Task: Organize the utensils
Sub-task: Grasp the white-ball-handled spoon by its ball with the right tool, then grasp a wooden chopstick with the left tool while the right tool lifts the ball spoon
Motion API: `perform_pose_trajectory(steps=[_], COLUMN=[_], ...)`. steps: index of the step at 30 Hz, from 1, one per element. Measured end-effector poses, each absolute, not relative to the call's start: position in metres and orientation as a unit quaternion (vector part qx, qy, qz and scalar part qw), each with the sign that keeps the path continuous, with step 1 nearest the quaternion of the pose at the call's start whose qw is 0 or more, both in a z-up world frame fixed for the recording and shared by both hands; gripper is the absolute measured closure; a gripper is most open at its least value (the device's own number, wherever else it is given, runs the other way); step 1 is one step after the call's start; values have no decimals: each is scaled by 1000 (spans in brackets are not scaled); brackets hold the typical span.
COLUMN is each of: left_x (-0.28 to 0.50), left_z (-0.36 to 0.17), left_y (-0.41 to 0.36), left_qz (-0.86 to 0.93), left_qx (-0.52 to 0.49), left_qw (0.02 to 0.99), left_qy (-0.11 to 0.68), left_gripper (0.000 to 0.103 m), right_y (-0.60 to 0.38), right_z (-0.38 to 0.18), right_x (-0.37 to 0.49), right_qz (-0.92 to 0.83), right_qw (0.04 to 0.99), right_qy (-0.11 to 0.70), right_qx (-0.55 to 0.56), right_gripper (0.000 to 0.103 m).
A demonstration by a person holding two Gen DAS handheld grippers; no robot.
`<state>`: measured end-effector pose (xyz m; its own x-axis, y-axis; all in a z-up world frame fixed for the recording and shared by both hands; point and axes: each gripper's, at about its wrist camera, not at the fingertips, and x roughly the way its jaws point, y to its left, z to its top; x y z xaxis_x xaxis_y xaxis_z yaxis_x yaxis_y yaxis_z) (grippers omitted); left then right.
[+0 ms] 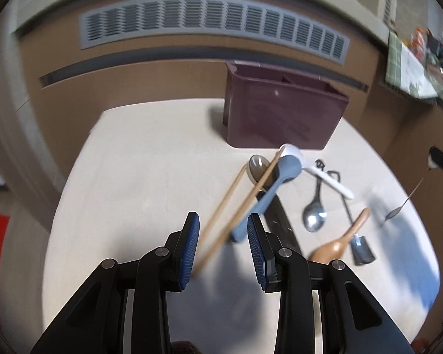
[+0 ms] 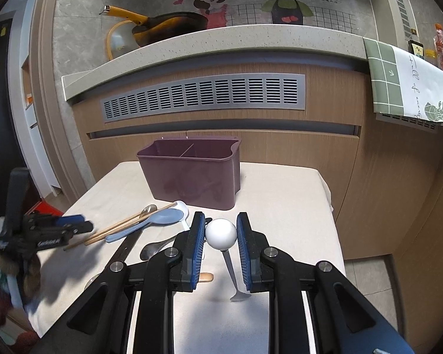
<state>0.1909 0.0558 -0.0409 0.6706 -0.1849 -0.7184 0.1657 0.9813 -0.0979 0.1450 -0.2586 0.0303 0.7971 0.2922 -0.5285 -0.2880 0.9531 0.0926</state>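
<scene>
Task is being judged barely started: the maroon divided caddy is looking empty in both compartments as far as its rim allows, though its floor is not being shown. Right gripper is being held clenched on the white ball end of a small metal spoon, lifted above the cloth-covered table just in front of the caddy. Left gripper is being held released, jaws spread around the near ends of the wooden chopsticks and beside the blue spoon; contact cannot be told through the blur. Remaining on the table: white spoon, steel spoon, wooden spoon, a dark-handled utensil, type unclear. A further spoon is being largely hidden under the chopsticks.
</scene>
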Motion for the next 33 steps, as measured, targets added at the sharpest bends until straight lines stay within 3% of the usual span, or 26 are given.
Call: perform_pose_trajectory(steps=[6,14,33], left_x=[226,204,257], left_z=[-62,-75,-73], left_y=[57,72,49], left_qz=[-102,-98,-99], left_qx=[50,-13,28], left_qw=[890,879,871], left_qy=[442,466,480], left_gripper=[68,68,68], right_y=[-254,-250,-244], right_z=[30,29,29], right_x=[144,151,154], right_qz=[153,158,163], right_qw=[948,947,945], right_qy=[278,281,282], right_qx=[-5,-4,-7], right_gripper=[83,83,83])
